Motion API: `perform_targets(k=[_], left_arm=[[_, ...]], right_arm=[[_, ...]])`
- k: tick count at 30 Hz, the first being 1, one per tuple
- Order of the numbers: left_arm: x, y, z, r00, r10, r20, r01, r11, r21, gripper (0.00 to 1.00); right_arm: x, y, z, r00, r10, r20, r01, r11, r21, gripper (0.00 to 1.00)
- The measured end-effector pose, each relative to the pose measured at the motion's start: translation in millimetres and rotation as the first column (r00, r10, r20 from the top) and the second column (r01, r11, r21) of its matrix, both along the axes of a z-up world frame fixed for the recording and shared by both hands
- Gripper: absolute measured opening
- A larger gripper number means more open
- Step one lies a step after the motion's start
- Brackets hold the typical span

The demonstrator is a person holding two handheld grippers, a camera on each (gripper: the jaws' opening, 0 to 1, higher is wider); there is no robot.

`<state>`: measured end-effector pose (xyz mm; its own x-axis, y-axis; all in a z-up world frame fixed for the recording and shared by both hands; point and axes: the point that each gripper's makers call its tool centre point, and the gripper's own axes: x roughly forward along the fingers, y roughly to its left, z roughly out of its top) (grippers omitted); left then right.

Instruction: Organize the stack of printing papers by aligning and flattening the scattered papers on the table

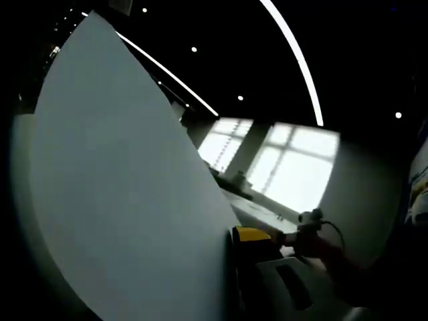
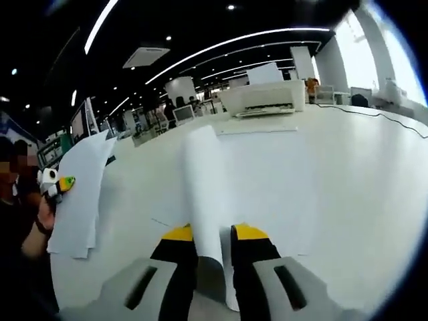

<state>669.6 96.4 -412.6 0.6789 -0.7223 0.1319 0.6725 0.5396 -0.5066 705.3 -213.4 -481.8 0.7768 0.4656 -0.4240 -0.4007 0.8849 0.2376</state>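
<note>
A large white paper sheet (image 1: 127,200) stands on edge across the left gripper view, clamped in my left gripper (image 1: 231,235). Only that gripper's yellow-tipped right finger (image 1: 252,235) shows; the other is hidden behind the paper. In the right gripper view the left gripper (image 2: 57,184) holds a loose stack of papers (image 2: 80,194) upright over the table's left side. My right gripper (image 2: 214,234) is shut on a curled sheet (image 2: 204,174) that rises between its yellow fingertips. Another sheet (image 2: 274,194) lies flat on the white table (image 2: 374,200). The right gripper (image 1: 311,219) appears far off to the right.
A white printer (image 2: 264,98) stands at the table's far edge, with a cable (image 2: 374,115) trailing to the right. A person's hand (image 2: 39,231) grips the left gripper. Desks and monitors (image 2: 180,114) fill the background, and bright windows (image 1: 294,164) lie beyond.
</note>
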Motion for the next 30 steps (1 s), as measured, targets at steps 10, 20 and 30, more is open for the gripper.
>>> perform_targets(k=[10,20,30], left_arm=[[-0.3,-0.4,0.2,1.000,0.000,0.001,0.000,1.000,0.001,0.09],[-1.3,0.0,1.8,1.000,-0.002,0.006,0.002,1.000,-0.008,0.09],[-1.5,-0.2,1.8,1.000,-0.001,0.006,0.001,1.000,-0.007,0.09]], right_arm=[[-2.5,3.7,1.2,1.000,0.007,-0.001,-0.007,1.000,0.015,0.16],[-4.5,8.4,3.0,0.999,0.002,-0.045,0.003,0.995,0.104,0.16],[-7.9,13.1,3.8,0.998,0.044,-0.036,-0.040,0.994,0.100,0.21]])
